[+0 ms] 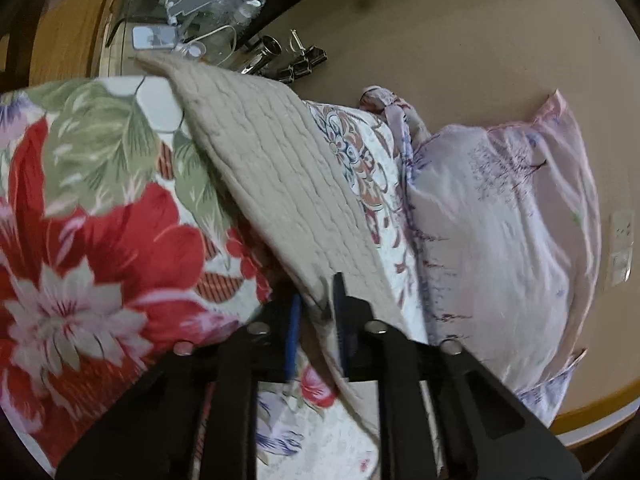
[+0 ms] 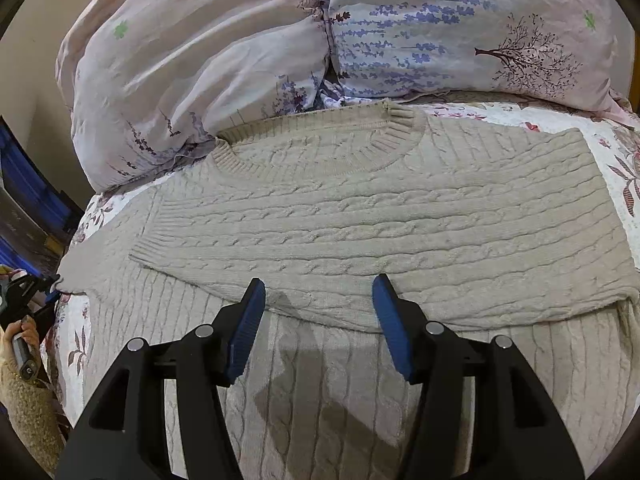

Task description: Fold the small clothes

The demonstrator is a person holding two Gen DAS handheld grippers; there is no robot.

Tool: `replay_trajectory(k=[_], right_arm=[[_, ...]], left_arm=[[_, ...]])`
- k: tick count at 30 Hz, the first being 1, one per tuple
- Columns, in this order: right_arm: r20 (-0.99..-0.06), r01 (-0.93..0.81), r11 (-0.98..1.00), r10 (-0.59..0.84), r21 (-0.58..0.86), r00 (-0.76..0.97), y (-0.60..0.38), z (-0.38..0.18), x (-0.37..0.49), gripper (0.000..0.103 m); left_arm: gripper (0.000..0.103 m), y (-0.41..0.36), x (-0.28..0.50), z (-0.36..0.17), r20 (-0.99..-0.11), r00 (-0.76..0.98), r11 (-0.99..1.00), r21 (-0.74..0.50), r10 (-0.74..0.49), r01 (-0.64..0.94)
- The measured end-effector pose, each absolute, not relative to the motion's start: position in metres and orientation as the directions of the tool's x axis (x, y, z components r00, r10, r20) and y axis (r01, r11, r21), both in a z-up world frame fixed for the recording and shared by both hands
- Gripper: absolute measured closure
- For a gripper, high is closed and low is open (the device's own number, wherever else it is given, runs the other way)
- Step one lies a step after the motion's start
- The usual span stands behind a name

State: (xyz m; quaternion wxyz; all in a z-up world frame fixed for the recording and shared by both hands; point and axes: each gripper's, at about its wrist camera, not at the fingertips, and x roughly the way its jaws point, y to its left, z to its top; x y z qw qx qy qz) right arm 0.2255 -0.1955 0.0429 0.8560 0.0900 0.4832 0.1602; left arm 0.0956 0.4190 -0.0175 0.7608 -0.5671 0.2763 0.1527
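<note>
Directly under the wide-open right hand-held gripper (image 2: 318,300), beige sweater (image 2: 360,216); its edge pinched by the left (image 1: 316,308).

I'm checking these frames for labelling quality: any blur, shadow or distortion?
Left wrist view: motion-smeared, softest on the floral quilt; fisheye bends the room. Right wrist view: sharp; the right gripper casts a shadow on the sweater; edges curve.

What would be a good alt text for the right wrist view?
The open right gripper hovers over a beige cable-knit sweater spread on a floral quilt, one sleeve folded across its body. Pale floral pillows lie behind.
</note>
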Motion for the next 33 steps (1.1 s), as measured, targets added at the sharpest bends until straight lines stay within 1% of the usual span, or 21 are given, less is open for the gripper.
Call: replay_trajectory(k=[3, 7, 12, 15, 20, 23, 26, 28, 33], right_arm=[[-0.795, -0.185, 0.930, 0.369, 0.319, 0.481, -0.197, 0.043, 0.226, 0.045], [-0.792, -0.184, 0.926, 0.378, 0.330, 0.480, -0.199, 0.043, 0.225, 0.045], [-0.787, -0.177, 0.924, 0.382, 0.339, 0.484, -0.204, 0.045, 0.223, 0.045], [-0.781, -0.171, 0.922, 0.386, 0.349, 0.490, -0.210, 0.047, 0.220, 0.045], [-0.771, -0.146, 0.923, 0.378, 0.355, 0.512, -0.225, 0.051, 0.214, 0.042], [-0.768, -0.125, 0.924, 0.370, 0.361, 0.523, -0.237, 0.052, 0.210, 0.042], [-0.767, -0.103, 0.926, 0.360, 0.363, 0.532, -0.252, 0.053, 0.206, 0.042], [-0.766, -0.095, 0.928, 0.353, 0.360, 0.538, -0.259, 0.054, 0.204, 0.042], [-0.762, -0.091, 0.935, 0.334, 0.343, 0.555, -0.269, 0.058, 0.201, 0.042]], left_arm=[[0.096, 0.416, 0.096, -0.014, -0.593, 0.802, 0.334, -0.772, -0.070, -0.541], [0.097, 0.406, 0.099, 0.009, -0.532, 0.845, 0.379, -0.795, -0.058, -0.474], [0.097, 0.365, 0.116, 0.055, -0.449, 0.889, 0.502, -0.792, -0.092, -0.348], [0.097, 0.323, 0.131, 0.079, -0.407, 0.901, 0.577, -0.776, -0.149, -0.255], [0.097, 0.229, 0.163, 0.102, -0.364, 0.873, 0.665, -0.744, -0.325, -0.063], [0.097, 0.163, 0.183, 0.101, -0.373, 0.824, 0.699, -0.714, -0.426, 0.038], [0.097, 0.111, 0.198, 0.092, -0.405, 0.781, 0.728, -0.680, -0.476, 0.091], [0.097, 0.083, 0.204, 0.082, -0.433, 0.761, 0.754, -0.648, -0.483, 0.110], [0.097, 0.048, 0.210, 0.056, -0.512, 0.706, 0.789, -0.605, -0.489, 0.107]])
